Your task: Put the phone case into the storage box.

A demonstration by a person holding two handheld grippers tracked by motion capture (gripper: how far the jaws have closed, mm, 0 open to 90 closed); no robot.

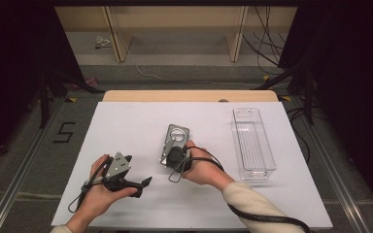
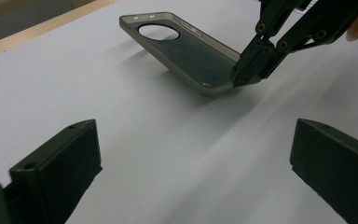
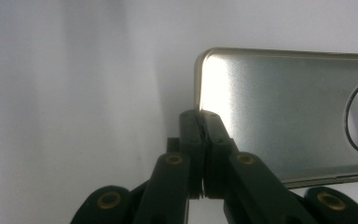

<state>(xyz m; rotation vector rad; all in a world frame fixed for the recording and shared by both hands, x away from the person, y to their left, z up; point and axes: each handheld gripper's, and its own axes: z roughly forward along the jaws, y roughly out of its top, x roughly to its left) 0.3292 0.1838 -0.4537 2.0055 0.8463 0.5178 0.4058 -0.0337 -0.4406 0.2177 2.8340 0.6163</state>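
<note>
A grey-gold phone case (image 1: 177, 138) with a round camera cutout lies mid-table on the white sheet, its near end raised off the surface. My right gripper (image 1: 169, 156) is shut on the case's near corner. In the right gripper view the jaws (image 3: 200, 119) pinch the case's (image 3: 279, 112) edge at that corner. The left gripper view looks at the tilted case (image 2: 186, 51) with the right gripper's tips (image 2: 242, 77) clamped on its lower corner. My left gripper (image 1: 138, 171) rests at the left front, held in a hand, open (image 2: 191, 158) with nothing between its jaws.
A clear plastic tray (image 1: 252, 141) stands lengthwise at the right of the white sheet (image 1: 126, 121). A wooden table edge (image 1: 189, 95) runs along the far side. Cables trail from both grippers toward the front edge.
</note>
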